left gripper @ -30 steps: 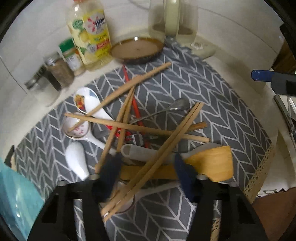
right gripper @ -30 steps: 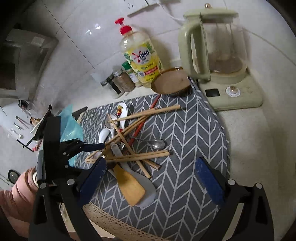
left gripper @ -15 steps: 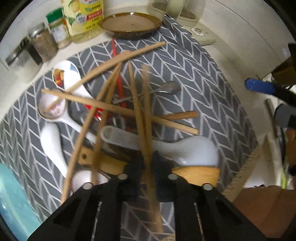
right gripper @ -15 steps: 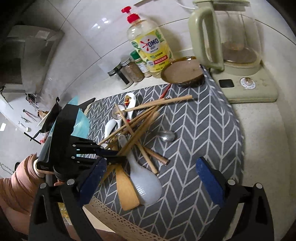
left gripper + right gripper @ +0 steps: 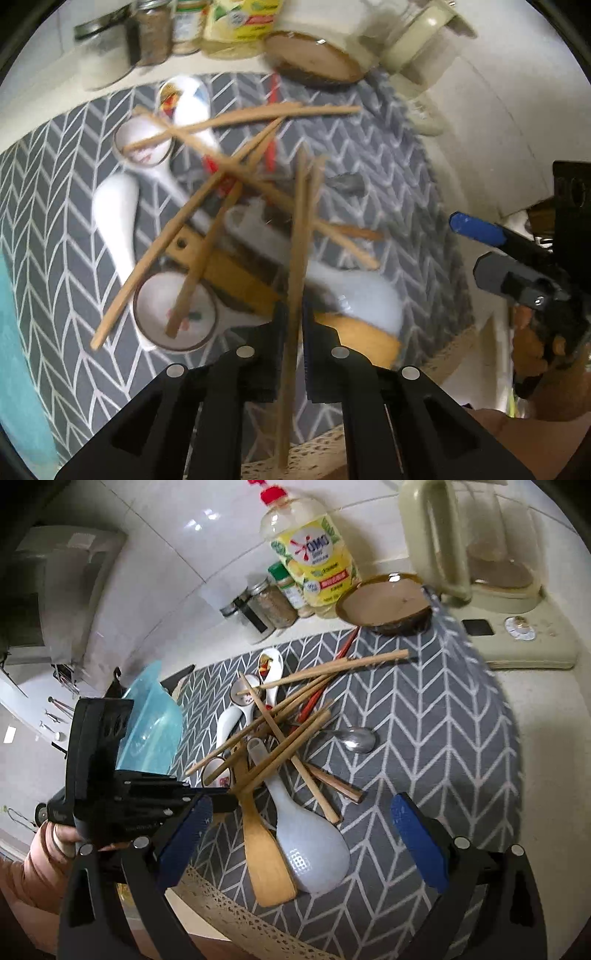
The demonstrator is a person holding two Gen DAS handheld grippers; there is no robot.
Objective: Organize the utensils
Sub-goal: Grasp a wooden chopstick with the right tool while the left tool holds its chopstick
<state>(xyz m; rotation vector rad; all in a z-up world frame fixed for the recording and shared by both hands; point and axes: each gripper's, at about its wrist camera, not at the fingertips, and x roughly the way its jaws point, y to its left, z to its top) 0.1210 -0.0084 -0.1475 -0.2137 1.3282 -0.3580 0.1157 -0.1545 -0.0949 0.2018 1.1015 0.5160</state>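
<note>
Wooden chopsticks [image 5: 299, 236], a pair, sit clamped between the jaws of your left gripper [image 5: 293, 325]. Their long axis runs along the line of the fingers, the far tips reaching out over the pile and the near ends passing back beneath the gripper toward the lace edge of the cloth. In the right wrist view the same pair [image 5: 288, 753] slants from the left gripper [image 5: 225, 799] at lower left up and to the right across the heap.

The heap lies on the grey herringbone cloth [image 5: 436, 716] covering the desk: more loose chopsticks crossing at many angles, a white rice paddle [image 5: 308, 834] and a wooden spatula [image 5: 264, 856] side by side with their broad ends toward you, a metal spoon [image 5: 354, 738] just to the right, and several small ceramic spoons [image 5: 116, 218] on the left.

Your right gripper [image 5: 297, 843] hovers above the near edge of the cloth, its blue-padded jaws wide apart and holding nothing.

Behind the cloth stand a yellow bottle [image 5: 314, 554], spice jars [image 5: 273, 603], a brown dish [image 5: 388, 603] and a kettle [image 5: 476, 542].
</note>
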